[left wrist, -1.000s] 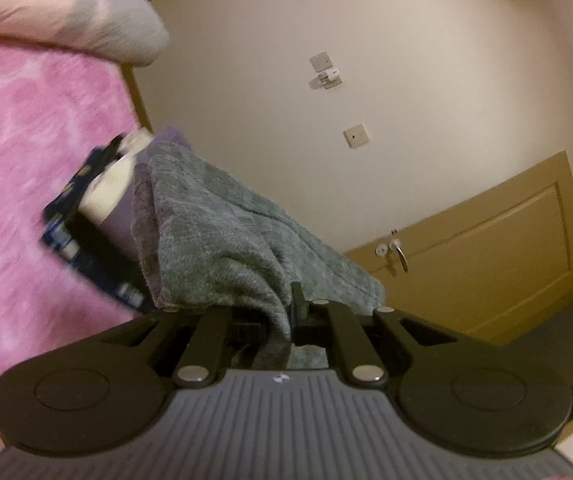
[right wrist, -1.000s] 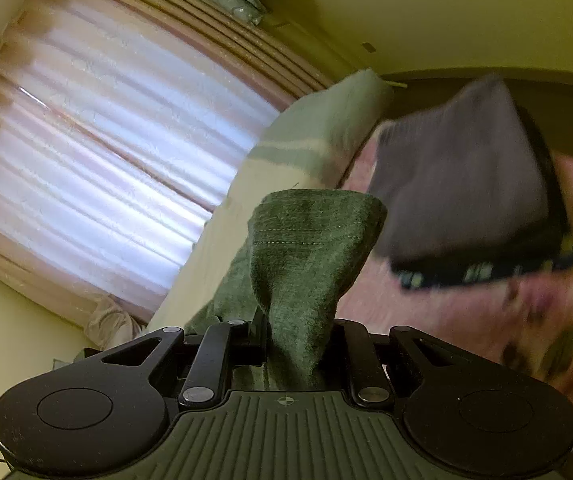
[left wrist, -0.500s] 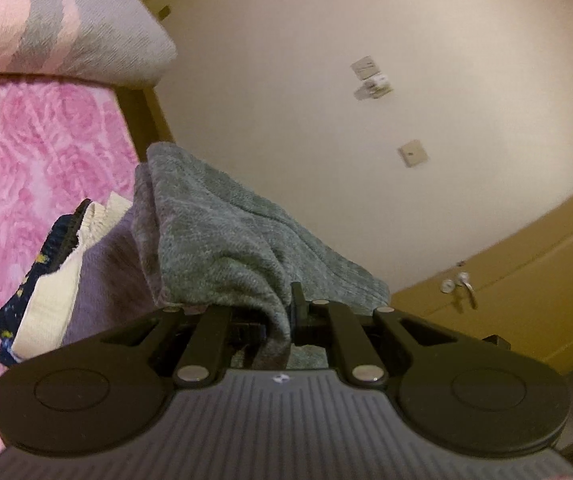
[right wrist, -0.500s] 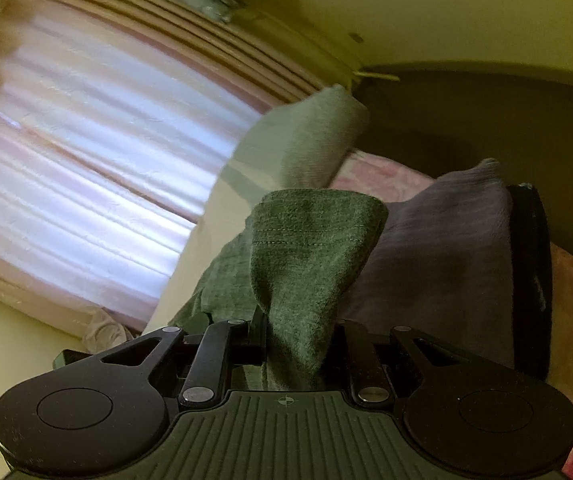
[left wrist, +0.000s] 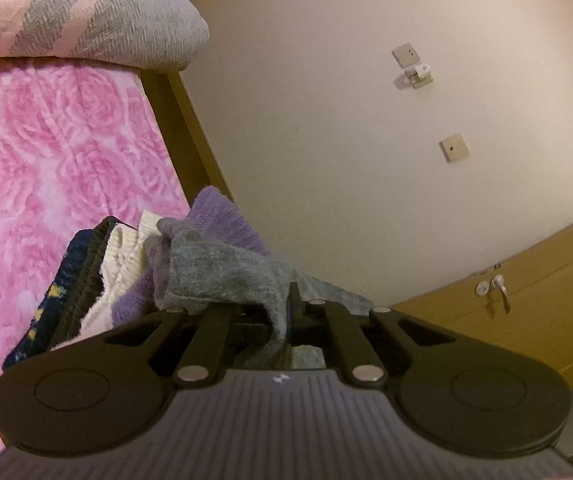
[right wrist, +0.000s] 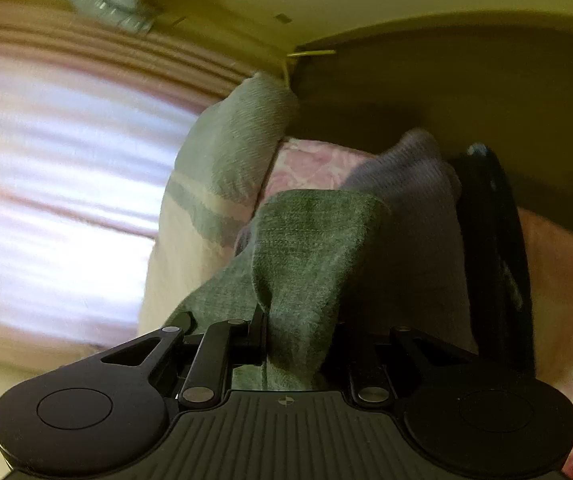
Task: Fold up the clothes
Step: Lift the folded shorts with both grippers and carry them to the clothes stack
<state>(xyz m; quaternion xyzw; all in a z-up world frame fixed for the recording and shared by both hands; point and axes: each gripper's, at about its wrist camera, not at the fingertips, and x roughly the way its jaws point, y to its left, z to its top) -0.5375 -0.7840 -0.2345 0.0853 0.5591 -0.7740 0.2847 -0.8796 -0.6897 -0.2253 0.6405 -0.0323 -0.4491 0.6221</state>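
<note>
Left wrist view, left gripper (left wrist: 282, 320) and right gripper (right wrist: 298, 344) alike: jaws pinched on grey knit garment (left wrist: 222, 272) just above, perhaps touching, folded stack (left wrist: 86, 280) on pink bed (left wrist: 46, 140); best lowered level, corners aligned, before letting go.

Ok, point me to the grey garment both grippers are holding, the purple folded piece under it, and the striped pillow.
grey garment (left wrist: 222, 272): left wrist view, bunched cloth just ahead of the jaws.
purple folded piece (left wrist: 222, 220): left wrist view, its top corner behind the grey.
striped pillow (left wrist: 86, 12): left wrist view, its grey stripe.
</note>
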